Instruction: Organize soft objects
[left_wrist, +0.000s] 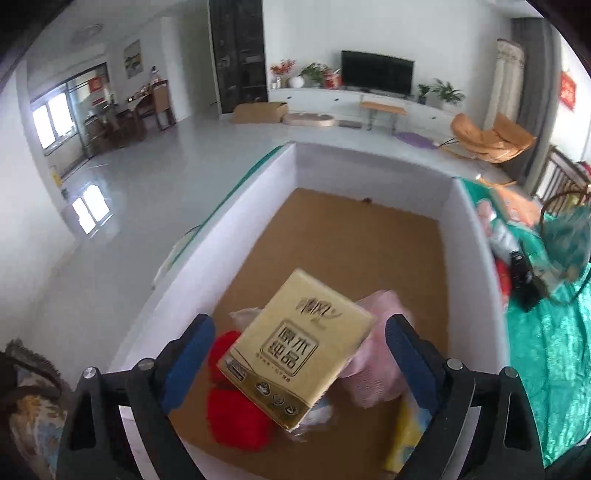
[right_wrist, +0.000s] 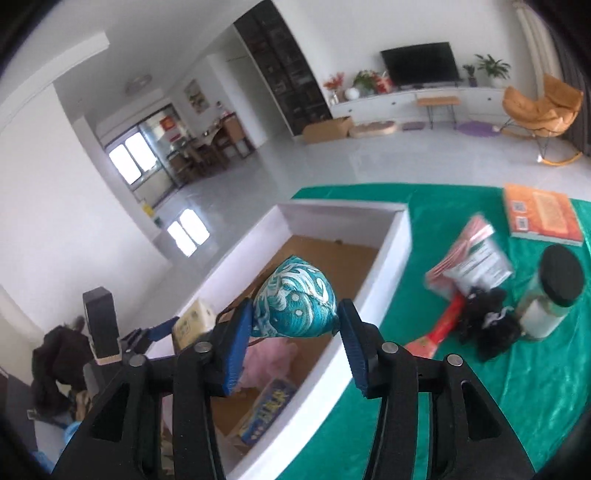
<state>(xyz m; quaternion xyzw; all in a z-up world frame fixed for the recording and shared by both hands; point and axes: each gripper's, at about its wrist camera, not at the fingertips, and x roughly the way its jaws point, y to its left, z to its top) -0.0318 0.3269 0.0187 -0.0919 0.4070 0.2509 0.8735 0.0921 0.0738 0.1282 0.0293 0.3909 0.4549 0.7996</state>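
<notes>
A white box (left_wrist: 369, 162) with a brown cardboard floor lies open below both grippers. In the left wrist view my left gripper (left_wrist: 299, 347) stands open; a gold tissue pack (left_wrist: 295, 347) sits between its fingers, not touching either pad, over a red woolly item (left_wrist: 236, 421), a pink soft item (left_wrist: 373, 369) and a yellow-blue pack (left_wrist: 406, 435). In the right wrist view my right gripper (right_wrist: 295, 317) is shut on a teal patterned pouch (right_wrist: 295, 299), held above the box (right_wrist: 391, 240). The left gripper (right_wrist: 159, 328) and tissue pack (right_wrist: 192, 321) show at lower left.
On the green cloth (right_wrist: 517, 387) right of the box lie a red-white packet (right_wrist: 469, 254), a black soft item (right_wrist: 487, 321), a black-lidded jar (right_wrist: 550, 291), a red strip (right_wrist: 439, 328) and an orange book (right_wrist: 543, 214). Living room floor lies beyond.
</notes>
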